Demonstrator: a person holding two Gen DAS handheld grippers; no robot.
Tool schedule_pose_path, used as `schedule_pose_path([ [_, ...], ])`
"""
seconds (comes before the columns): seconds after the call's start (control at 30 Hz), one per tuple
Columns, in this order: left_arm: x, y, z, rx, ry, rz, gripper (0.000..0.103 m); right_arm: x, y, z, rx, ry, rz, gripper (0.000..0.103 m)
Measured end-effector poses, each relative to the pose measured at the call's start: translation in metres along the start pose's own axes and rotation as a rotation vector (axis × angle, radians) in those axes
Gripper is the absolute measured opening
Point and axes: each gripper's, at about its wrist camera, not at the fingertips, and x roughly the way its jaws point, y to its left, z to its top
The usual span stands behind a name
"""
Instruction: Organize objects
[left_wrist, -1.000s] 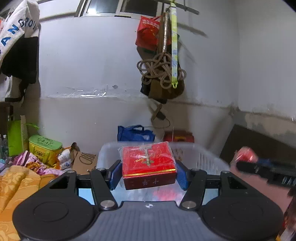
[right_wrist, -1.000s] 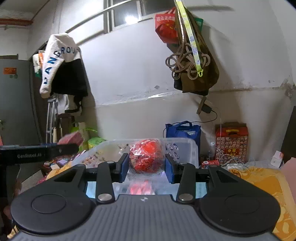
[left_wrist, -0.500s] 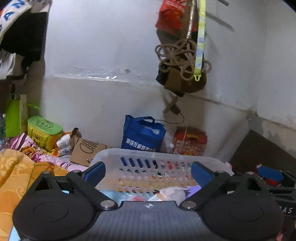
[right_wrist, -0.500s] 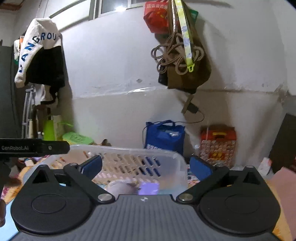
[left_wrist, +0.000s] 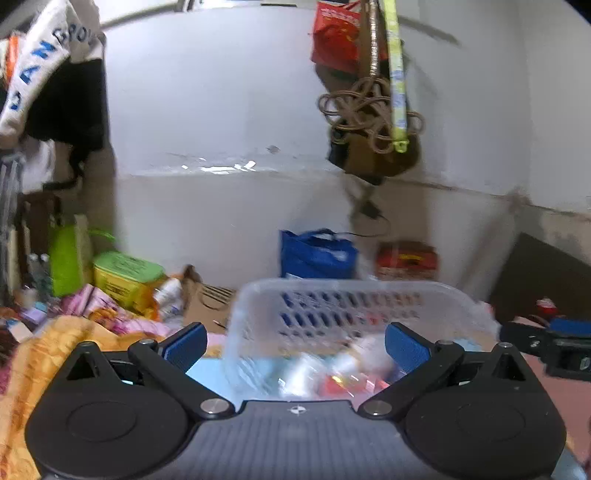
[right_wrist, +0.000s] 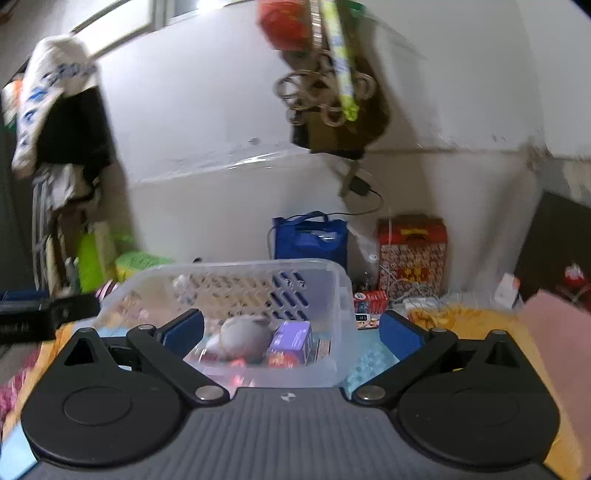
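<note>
A clear plastic basket (left_wrist: 354, 295) stands on the bed in front of both grippers; it also shows in the right wrist view (right_wrist: 236, 280). It holds several items: a grey-white round object (right_wrist: 243, 334), a purple box (right_wrist: 291, 338) and red packets (left_wrist: 347, 384). My left gripper (left_wrist: 295, 345) is open and empty, above the basket's near left part. My right gripper (right_wrist: 290, 332) is open and empty, above the basket's near right corner. The right gripper shows at the right edge of the left wrist view (left_wrist: 554, 341).
A blue bag (right_wrist: 310, 236) and a red patterned box (right_wrist: 412, 254) stand by the back wall. A green-lidded tub (left_wrist: 123, 277) and clutter lie at the left. Orange bedding (left_wrist: 40, 350) covers the left. Bags and rope (left_wrist: 373, 122) hang on the wall.
Both grippers opened and let go: the red box from the left, the red wrapped ball from the right, over the basket. Both have since drawn back and shifted; the view is blurred.
</note>
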Motion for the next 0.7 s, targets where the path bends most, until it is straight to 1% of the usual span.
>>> schedule_pose_path([
  [0.03, -0.006, 0.001, -0.002, -0.005, 0.002, -0.023, 0.103, -0.005, -0.001, -0.003, 0.001, 0.002, 0.024, 0.103],
  [0.1, -0.011, 0.001, -0.004, -0.015, 0.020, -0.033, 0.103, -0.013, -0.004, -0.009, 0.023, 0.012, 0.083, 0.103],
  [0.17, -0.014, 0.001, -0.007, -0.029, 0.036, -0.058, 0.103, -0.021, -0.007, -0.018, 0.059, -0.014, 0.132, 0.103],
  [0.2, -0.015, 0.000, -0.009, -0.027, 0.040, -0.061, 0.103, -0.021, -0.006, -0.020, 0.066, -0.020, 0.135, 0.103],
  [0.33, -0.018, -0.012, -0.017, 0.023, 0.041, -0.024, 0.103, -0.016, -0.002, -0.022, 0.039, 0.000, 0.092, 0.103],
  [0.47, -0.017, -0.018, -0.021, 0.045, 0.048, -0.010, 0.103, -0.011, -0.009, -0.025, 0.068, 0.028, 0.095, 0.103],
  [0.63, -0.019, -0.026, -0.027, 0.075, 0.054, -0.011, 0.103, -0.013, -0.016, -0.033, 0.078, 0.033, 0.059, 0.103],
  [0.7, -0.020, -0.029, -0.028, 0.083, 0.052, -0.009, 0.103, -0.013, -0.018, -0.034, 0.080, 0.037, 0.058, 0.103],
])
